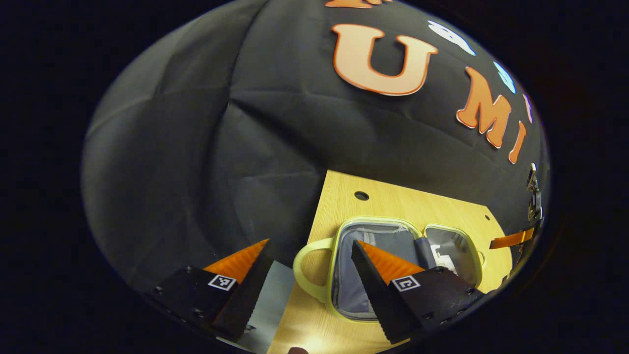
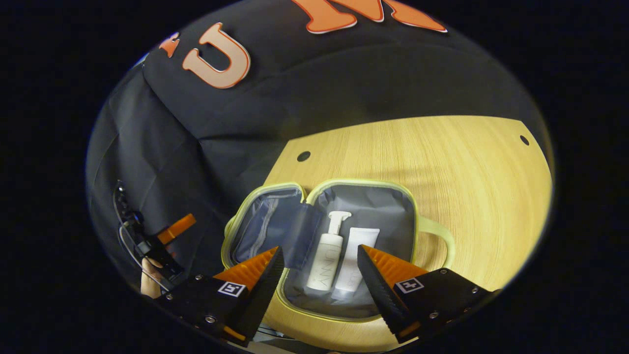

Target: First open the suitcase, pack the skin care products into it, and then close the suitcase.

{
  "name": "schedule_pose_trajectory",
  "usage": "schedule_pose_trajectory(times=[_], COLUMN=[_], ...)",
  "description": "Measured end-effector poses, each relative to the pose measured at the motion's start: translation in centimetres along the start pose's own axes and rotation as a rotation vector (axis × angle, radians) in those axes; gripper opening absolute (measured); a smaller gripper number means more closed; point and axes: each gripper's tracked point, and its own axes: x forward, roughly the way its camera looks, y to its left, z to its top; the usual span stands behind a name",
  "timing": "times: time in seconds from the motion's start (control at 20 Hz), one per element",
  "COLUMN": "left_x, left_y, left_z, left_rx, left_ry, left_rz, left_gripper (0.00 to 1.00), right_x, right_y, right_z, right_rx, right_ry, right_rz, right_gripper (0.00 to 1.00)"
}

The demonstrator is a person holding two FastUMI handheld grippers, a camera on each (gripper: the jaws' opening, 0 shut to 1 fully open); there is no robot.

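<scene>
- In the right gripper view the suitcase (image 2: 344,231), a small pale green case with a grey lining, lies open flat on the wooden counter (image 2: 467,162), at lower centre of the frame.
- Its two halves spread side by side; the right half carries a looped handle (image 2: 440,241) that points toward the right of the frame.
- Two skin care products lie in the right half, side by side and touching: a white pump bottle (image 2: 325,258) on the left and a white tube (image 2: 356,260) on the right.
- Grey lettering runs lengthwise along the pump bottle, and fainter lettering marks the tube; the tube's is too faint to make out.
- The right hand-held gripper (image 2: 319,265) hovers above the case with its jaws spread wide, holding nothing; the two products show between its fingers.
- At lower left of that view, the other gripper appears farther off with a hand (image 2: 147,280) below it.
- In the left gripper view the same suitcase (image 1: 388,265) sits at lower centre-right, open, handle toward the left of the frame.
- The left hand-held gripper (image 1: 310,250) is wide apart and empty, set above the counter's (image 1: 408,201) left edge.
- Each finger block bears a small square black-and-white marker (image 1: 222,282).
- A round hole (image 1: 361,195) is drilled in the counter near its far corner.
</scene>
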Motion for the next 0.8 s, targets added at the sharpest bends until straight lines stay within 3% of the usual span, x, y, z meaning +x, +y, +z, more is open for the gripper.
schedule_pose_trajectory(times=[0.25,0.45,0.65,0.75,0.8], left_x=[4.6,7.9,9.0,9.6,10.0], left_y=[1.6,3.0,1.8,1.7,1.6], left_z=[-4.4,-7.6,-7.2,-7.6,-7.7], left_rx=[-0.200,-0.282,-0.373,-0.381,-0.377], left_ry=[0.102,0.179,0.154,0.161,0.164], left_rz=[-0.159,-0.154,-0.240,-0.247,-0.238], left_gripper=[0.99,0.99,0.98,0.96,0.85], right_x=[-2.2,-2.9,-3.2,-3.5,-3.6], right_y=[0.4,0.1,-0.6,-1.2,-1.2], right_z=[0.4,-0.1,-0.2,-0.2,-0.1], right_rx=[-0.012,-0.009,0.020,0.032,0.036], right_ry=[-0.049,-0.043,-0.039,-0.039,-0.040], right_rz=[-0.027,-0.057,-0.086,-0.106,-0.107], right_gripper=[0.95,0.95,0.95,0.95,0.95])
